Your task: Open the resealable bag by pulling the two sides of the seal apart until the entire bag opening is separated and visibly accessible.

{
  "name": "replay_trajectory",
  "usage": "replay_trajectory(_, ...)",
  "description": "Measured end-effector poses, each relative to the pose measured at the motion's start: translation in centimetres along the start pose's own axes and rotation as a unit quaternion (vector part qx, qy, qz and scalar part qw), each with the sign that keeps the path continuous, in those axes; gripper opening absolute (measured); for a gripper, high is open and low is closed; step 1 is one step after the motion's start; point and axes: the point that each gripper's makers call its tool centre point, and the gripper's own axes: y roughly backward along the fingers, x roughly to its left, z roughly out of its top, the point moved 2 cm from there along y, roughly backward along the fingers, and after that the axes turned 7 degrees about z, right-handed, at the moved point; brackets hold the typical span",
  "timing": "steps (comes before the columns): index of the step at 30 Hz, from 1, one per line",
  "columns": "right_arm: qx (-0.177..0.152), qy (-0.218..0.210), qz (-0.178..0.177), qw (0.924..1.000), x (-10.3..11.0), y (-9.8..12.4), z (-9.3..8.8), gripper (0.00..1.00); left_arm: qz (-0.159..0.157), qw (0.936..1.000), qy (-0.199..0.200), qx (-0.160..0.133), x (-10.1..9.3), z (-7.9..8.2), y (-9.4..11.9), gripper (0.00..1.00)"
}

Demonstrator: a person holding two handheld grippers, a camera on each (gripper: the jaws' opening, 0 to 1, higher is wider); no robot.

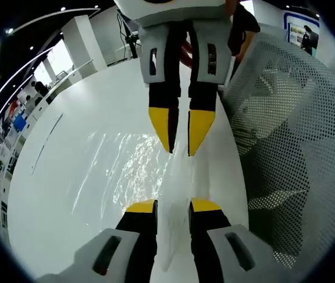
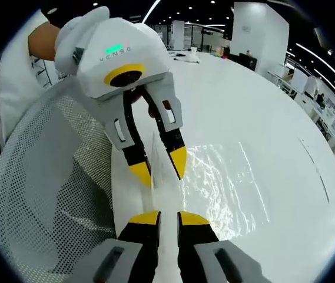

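Across the white desk (image 1: 67,147) beside a mesh chair (image 1: 297,147), the clear resealable bag (image 1: 135,165) lies mid-frame, its seal seemingly barely parted, as my left gripper (image 1: 172,207) and right gripper (image 2: 168,218) clench opposite sides of its top edge.

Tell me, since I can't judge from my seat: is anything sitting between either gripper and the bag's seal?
Nothing visible. The left gripper and right gripper face each other, each closed on the top edge of the clear bag. The white mesh basket stands off to one side.
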Motion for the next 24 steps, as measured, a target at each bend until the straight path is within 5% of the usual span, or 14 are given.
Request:
replay_trajectory(12,0.017,-0.022,0.005,0.9996,-0.5,-1.4,-0.5,0.00,0.000,0.9999,0.005,-0.010,0.0,0.2,0.4,0.18)
replay_trajectory(24,0.027,-0.035,0.000,0.9990,-0.9,-1.3,-0.2,0.00,0.021,0.9973,-0.031,-0.063,0.4,1.3,1.9,0.22)
